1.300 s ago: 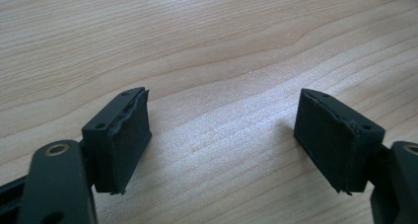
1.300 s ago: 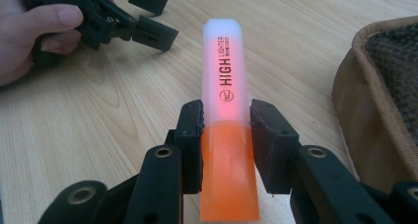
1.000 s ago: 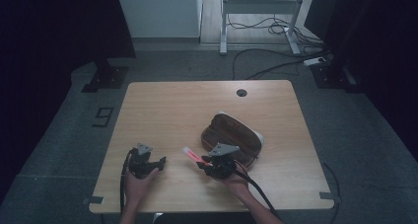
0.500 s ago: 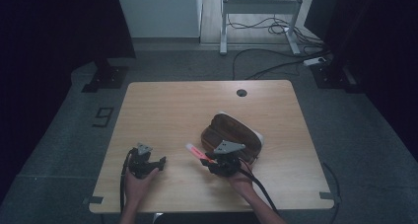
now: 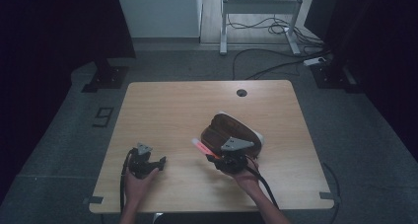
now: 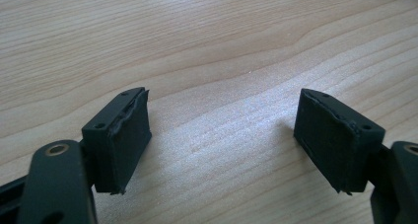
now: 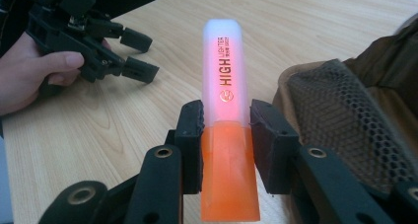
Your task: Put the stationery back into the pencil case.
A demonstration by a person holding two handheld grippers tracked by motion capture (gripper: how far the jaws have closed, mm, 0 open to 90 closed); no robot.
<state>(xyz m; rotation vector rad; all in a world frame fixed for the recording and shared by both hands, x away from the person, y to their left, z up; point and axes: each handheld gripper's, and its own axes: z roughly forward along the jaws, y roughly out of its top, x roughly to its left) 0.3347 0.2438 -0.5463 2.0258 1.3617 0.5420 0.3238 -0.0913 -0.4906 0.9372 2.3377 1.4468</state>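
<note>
My right gripper (image 7: 226, 123) is shut on an orange highlighter (image 7: 224, 86) with a pale cap that points away from me; "HIGH" is printed on it. In the high view the highlighter (image 5: 201, 147) sticks out to the left of the right gripper (image 5: 213, 157), just in front of a brown pencil case (image 5: 227, 129) with a mesh inner pocket (image 7: 340, 115). My left gripper (image 5: 158, 163) rests low over the wooden table (image 5: 177, 110) at the front left, held by a hand. Its jaws stand wide open over bare wood, and nothing is between its pads (image 6: 129, 135).
A round cable hole (image 5: 241, 92) sits near the table's far edge. Cables trail from both grippers off the front edge. The left gripper (image 7: 130, 54) and its hand (image 7: 34, 73) lie beyond the highlighter in the right gripper view. Desk legs and floor cables lie beyond the table.
The right gripper with the highlighter has shifted slightly right, toward the pencil case. The left gripper has stayed where it was.
</note>
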